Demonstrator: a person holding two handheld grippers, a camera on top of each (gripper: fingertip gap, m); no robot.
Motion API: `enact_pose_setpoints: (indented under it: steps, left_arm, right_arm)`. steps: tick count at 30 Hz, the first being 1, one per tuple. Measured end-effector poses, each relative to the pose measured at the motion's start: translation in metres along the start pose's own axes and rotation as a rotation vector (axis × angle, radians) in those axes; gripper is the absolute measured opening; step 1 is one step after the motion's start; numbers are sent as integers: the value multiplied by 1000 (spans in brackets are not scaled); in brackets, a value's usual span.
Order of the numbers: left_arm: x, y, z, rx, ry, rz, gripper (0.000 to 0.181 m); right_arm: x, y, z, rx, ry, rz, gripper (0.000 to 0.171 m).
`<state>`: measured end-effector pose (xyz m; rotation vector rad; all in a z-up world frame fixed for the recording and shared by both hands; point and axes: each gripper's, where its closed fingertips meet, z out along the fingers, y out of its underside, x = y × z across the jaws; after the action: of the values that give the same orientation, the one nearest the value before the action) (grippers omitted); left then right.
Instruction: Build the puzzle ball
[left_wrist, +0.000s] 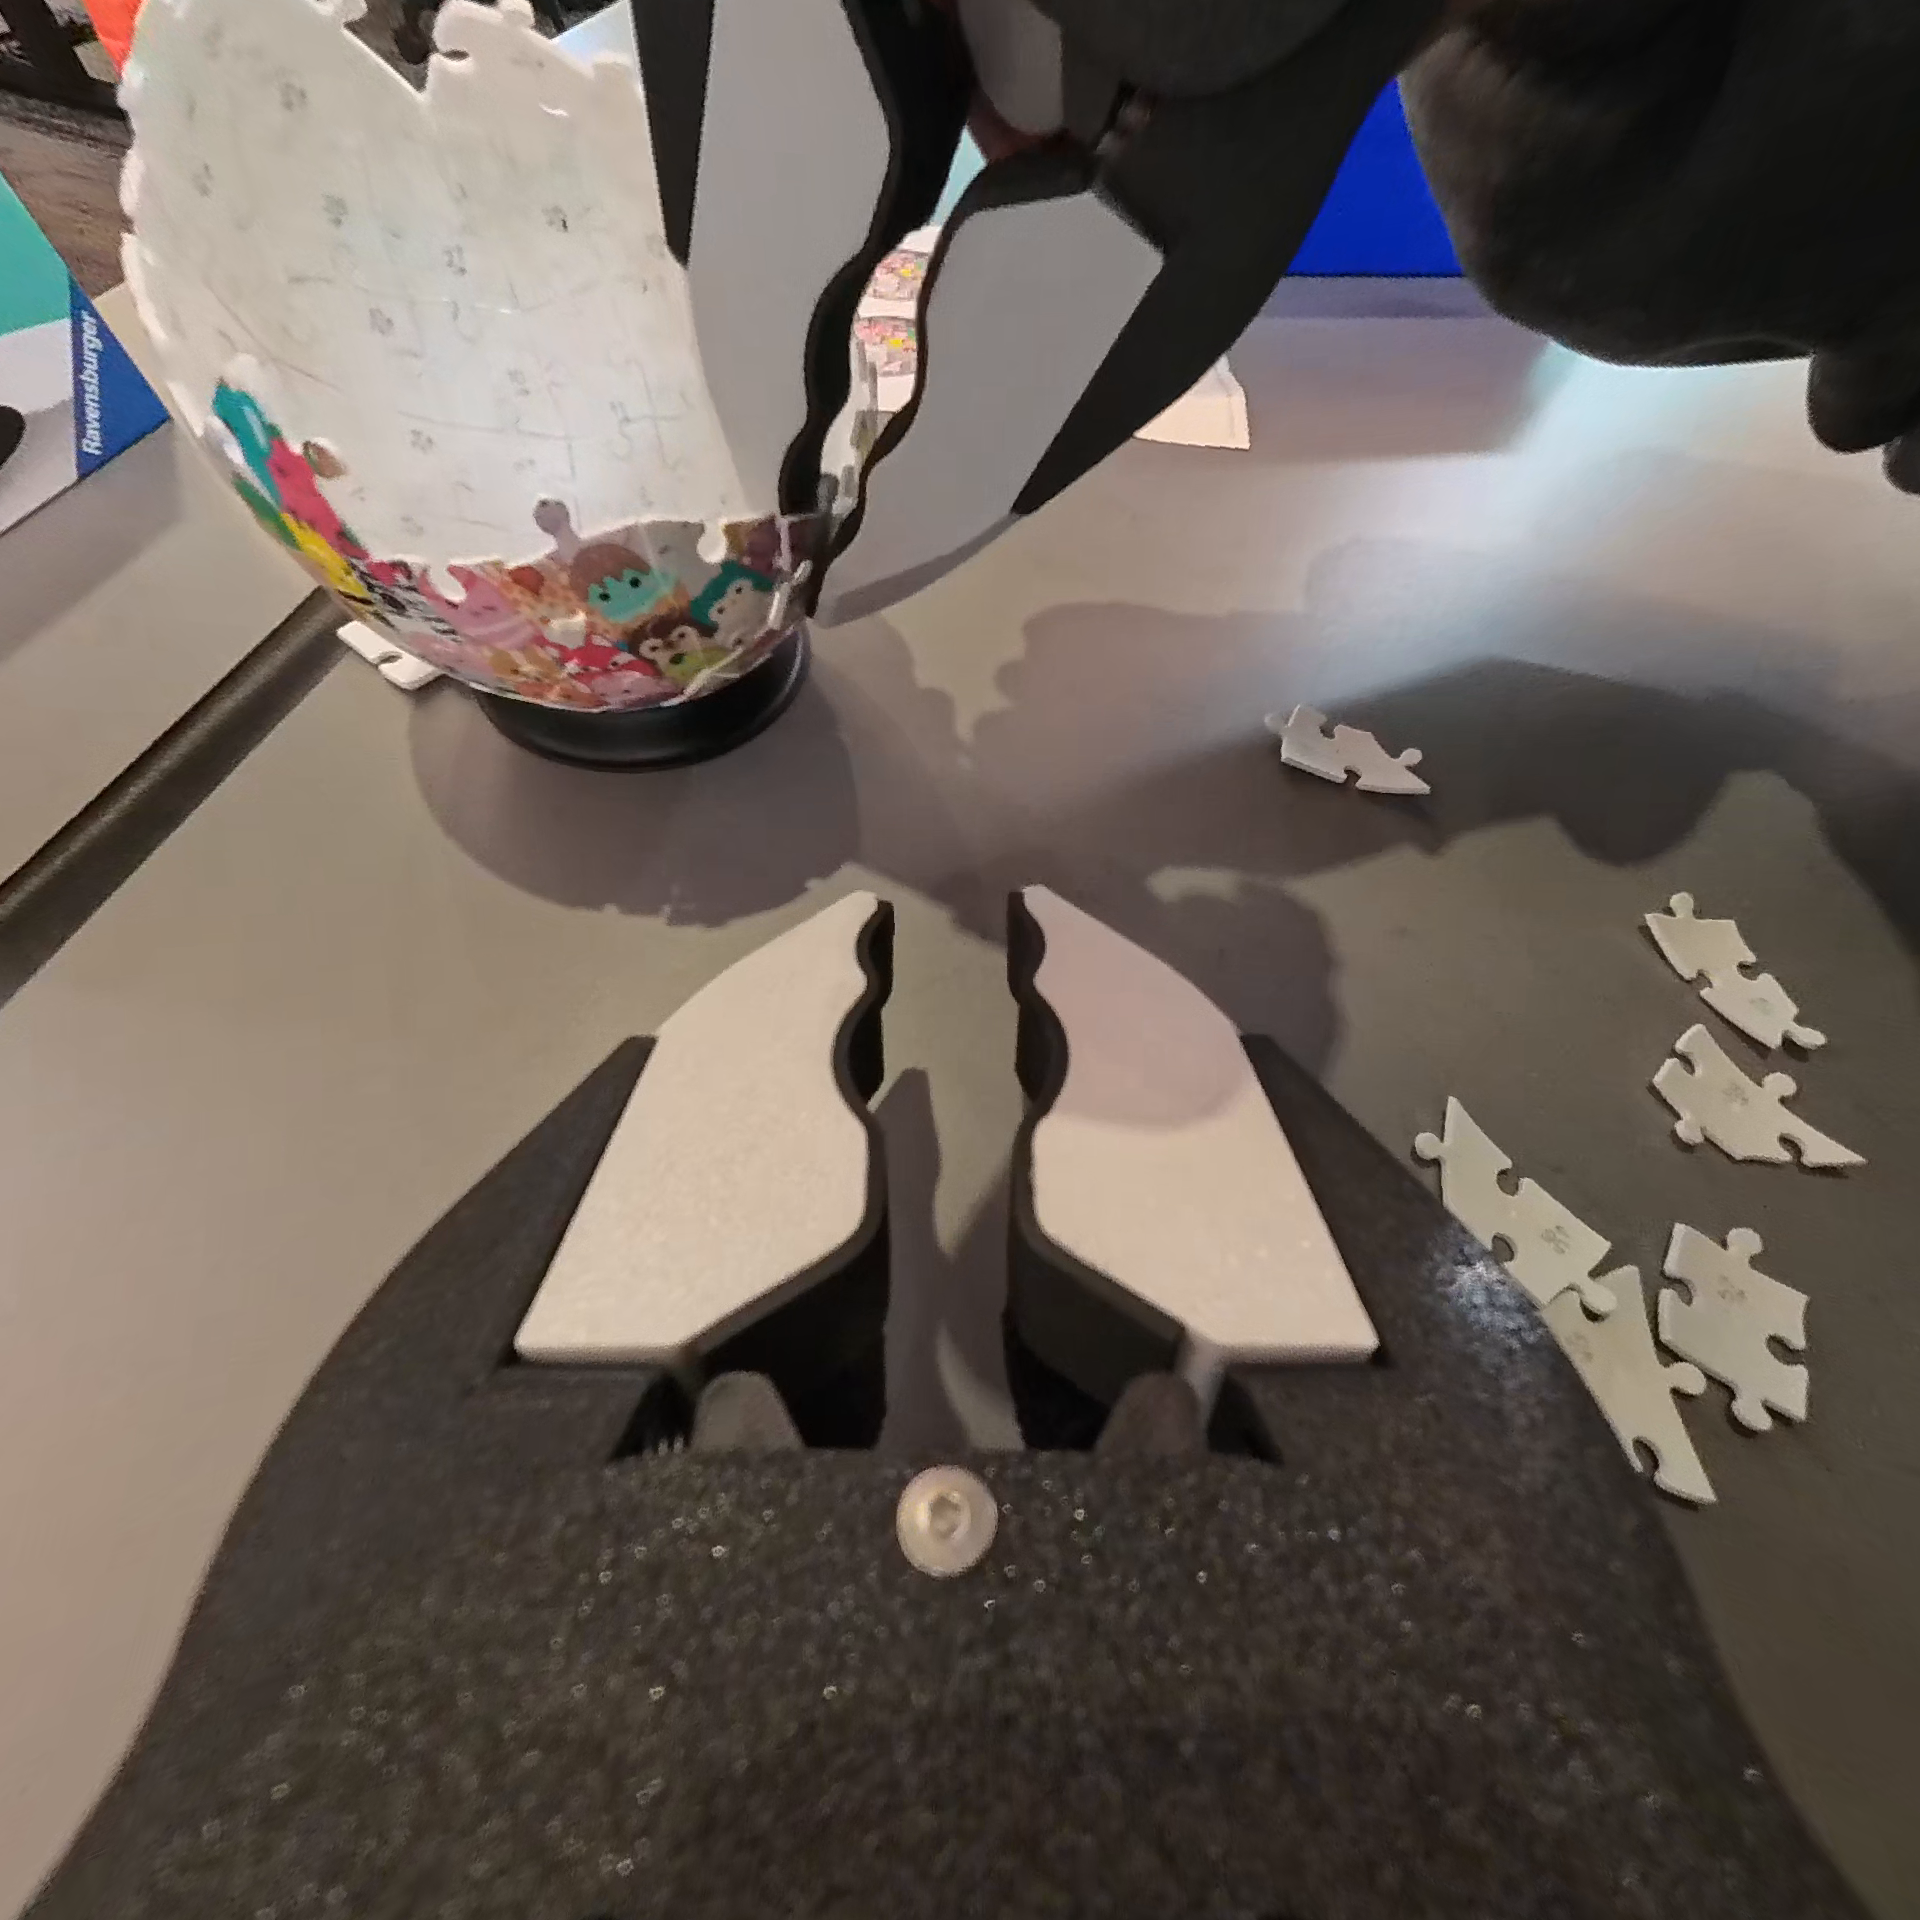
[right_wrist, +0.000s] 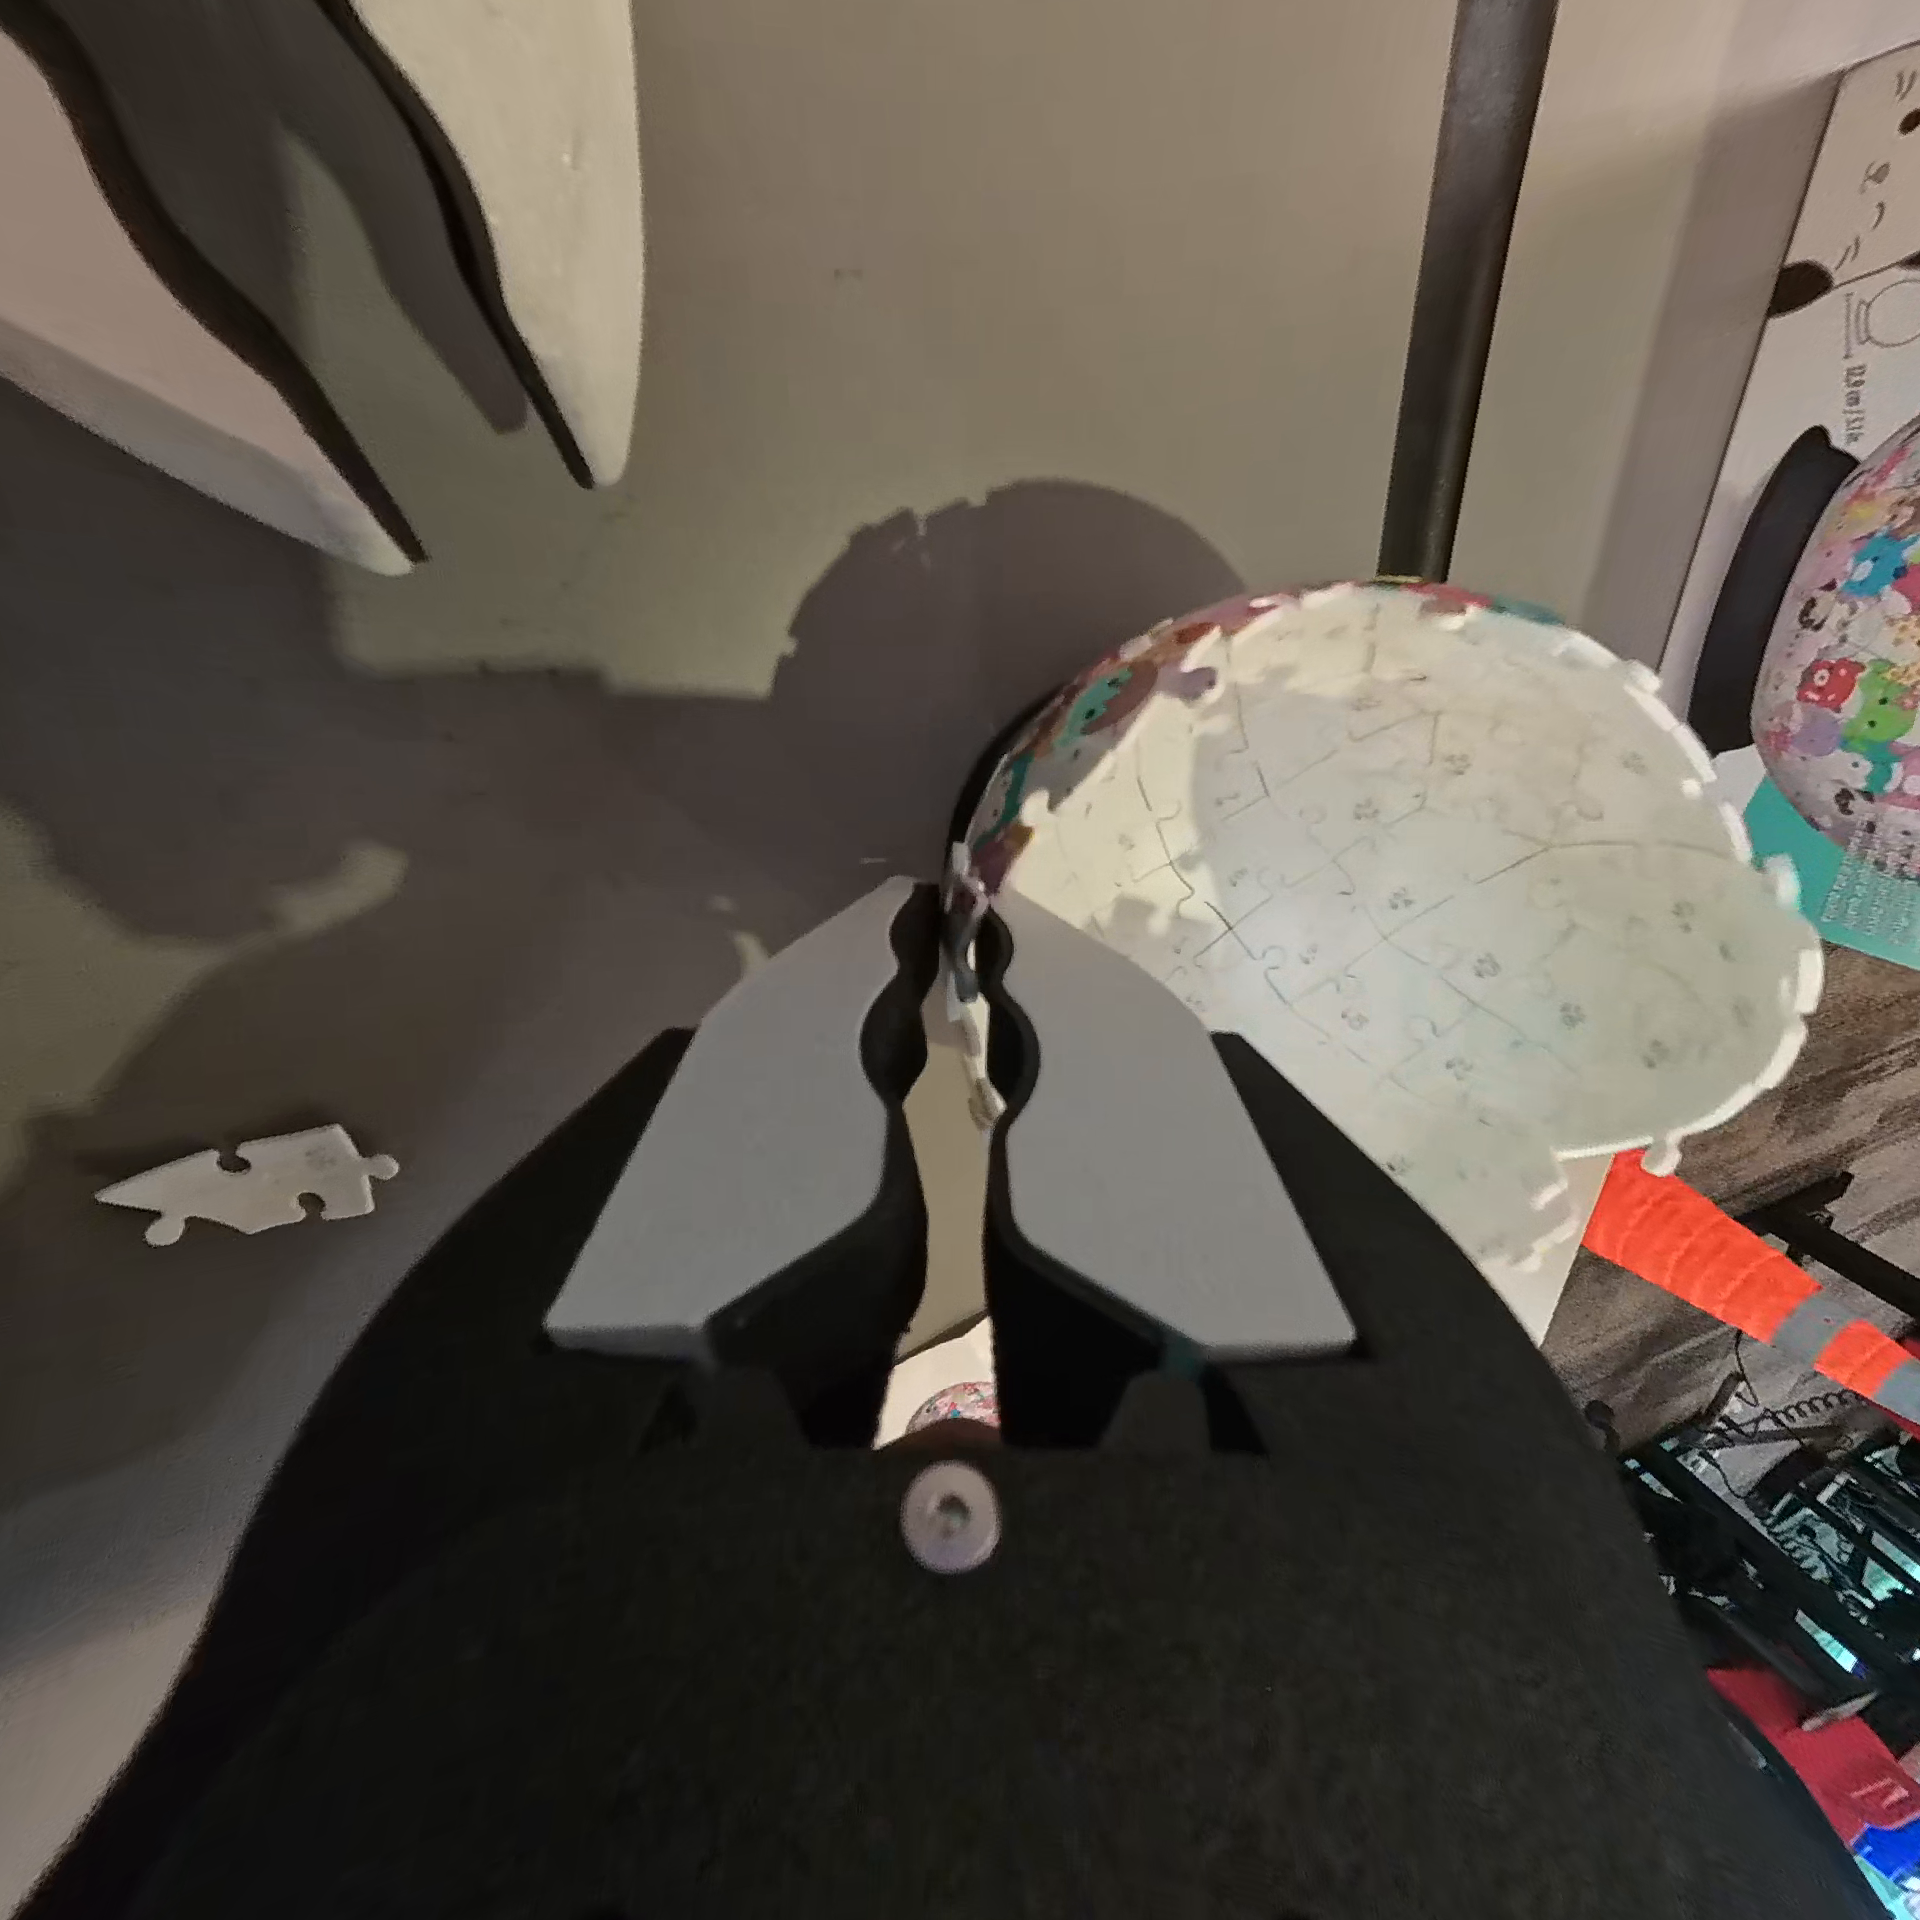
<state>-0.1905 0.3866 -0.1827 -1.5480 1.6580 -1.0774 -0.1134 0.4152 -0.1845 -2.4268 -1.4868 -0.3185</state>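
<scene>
Puzzle ball (left_wrist: 436, 343), half built, stands on a black ring stand (left_wrist: 644, 717) at the far left of the grey table (left_wrist: 312, 1039), its white inner surface open toward the cameras and a band of bright cartoon figures showing round its lower outside. At its right-hand broken rim the right gripper (right_wrist: 951, 935) has its jaws drawn almost together on a small puzzle piece (right_wrist: 966, 966) that sits at the edge of the shell; whether that piece is already locked into the rim cannot be told. The left gripper (left_wrist: 951, 914) hangs nearer, above bare table, with its jaws a little apart and nothing between them. To its right a cluster of loose white pieces (left_wrist: 1662, 1195) lies face down, some touching or overlapping, and one more single piece (left_wrist: 1351, 750) rests farther off, between the cluster and the ball. A puzzle box (left_wrist: 62, 405) stands at the far left behind the ball, beyond a dark seam in the table.
</scene>
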Motion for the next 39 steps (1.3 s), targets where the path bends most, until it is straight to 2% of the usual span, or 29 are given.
enact_pose_setpoints:
  steps: [19, 29, 39]
  left_arm:
    - [1, 1, 1, -9, 5, 4, 20]
    - [-4, -10, -9, 83, 69, -99, 17]
    - [-2, -8, -8, 73, 66, -87, 15]
  right_arm:
    - [2, 7, 3, -25, -23, 6, 3]
    - [7, 2, 6, 9, -13, 21, 15]
    - [6, 3, 14, -27, -45, 10, 4]
